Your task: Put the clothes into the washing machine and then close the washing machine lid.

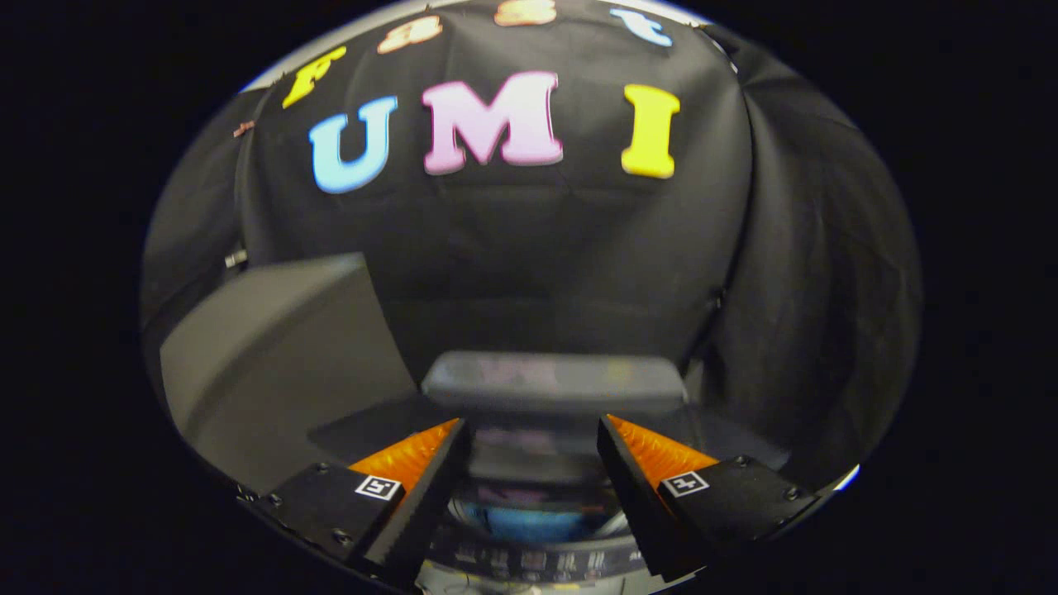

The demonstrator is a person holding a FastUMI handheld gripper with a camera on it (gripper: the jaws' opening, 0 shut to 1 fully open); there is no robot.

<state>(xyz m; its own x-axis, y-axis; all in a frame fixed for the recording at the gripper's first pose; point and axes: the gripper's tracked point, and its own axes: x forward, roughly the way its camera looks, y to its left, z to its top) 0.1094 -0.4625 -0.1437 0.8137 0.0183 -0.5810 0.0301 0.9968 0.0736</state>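
**Lid raised just ahead of spread fingers; drum open below**

Tool: the gripper has its fingers spread apart with nothing between them. Neither pad touches anything that can be made out.

Nearest: below and between the fingers lies the washing machine, seen from above. Its round drum opening sits directly under the fingertips. Something blue shows inside the drum; judged to be the clothes, though blur prevents confirming the item or how many there are. A band of controls runs along the machine's near edge.

Next out: the washing machine lid stands just ahead of the fingertips, its upper edge running crosswise, square to the line of the fingers. It appears raised, leaning away from the tool, with its glossy face catching reflections. Whether the fingertips touch it cannot be told.

Beside it, beyond the left finger, stands a grey box-like panel, tilted; its purpose is unclear.

Farthest: the black cloth wall of the booth.

Judgement: loading looks done; the lid remains to be brought down toward the tool, over the drum.
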